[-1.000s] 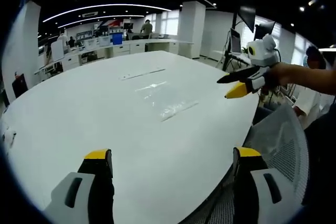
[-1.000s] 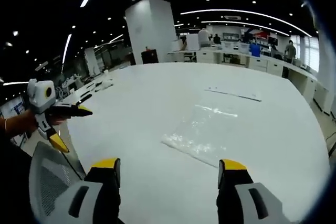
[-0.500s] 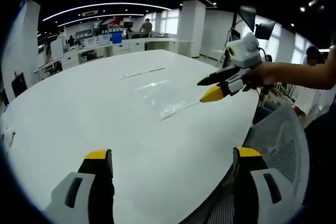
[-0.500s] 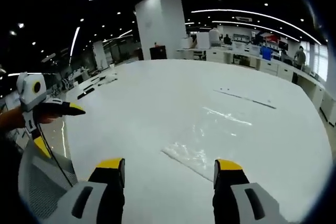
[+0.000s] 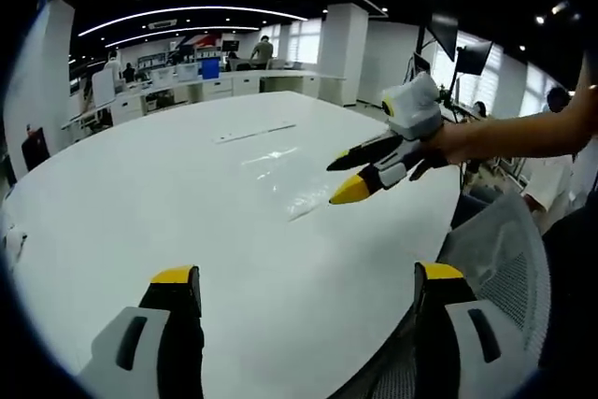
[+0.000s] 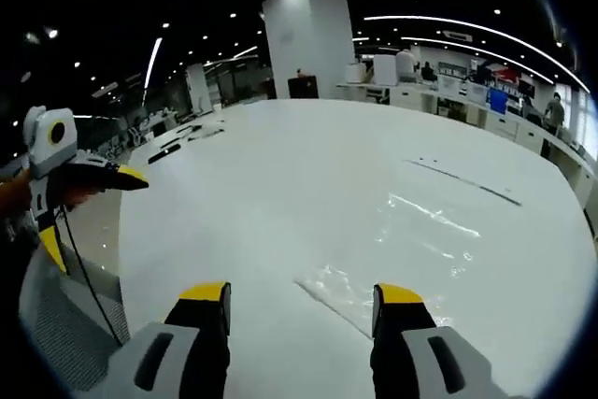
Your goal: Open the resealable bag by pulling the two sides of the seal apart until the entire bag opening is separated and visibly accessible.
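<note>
My left gripper [image 5: 297, 289] sits at the bottom of the left gripper view, jaws spread wide, holding nothing, above the near edge of the white table [image 5: 140, 193]. My right gripper [image 6: 299, 301] rises from the bottom of the right gripper view, likewise parted and empty, its yellow tips just short of the resealable bag [image 6: 402, 249]. The bag lies flat on the table, centre to lower right of that view; in the left gripper view it sits mid-frame [image 5: 290, 179], with my right gripper [image 5: 360, 175] hovering over its near edge. I judge it thin, limp and slippery, almost weightless; I should pinch each lip at the near seal edge. It is clear, glossy film, glinting, seal apparently still closed.
</note>
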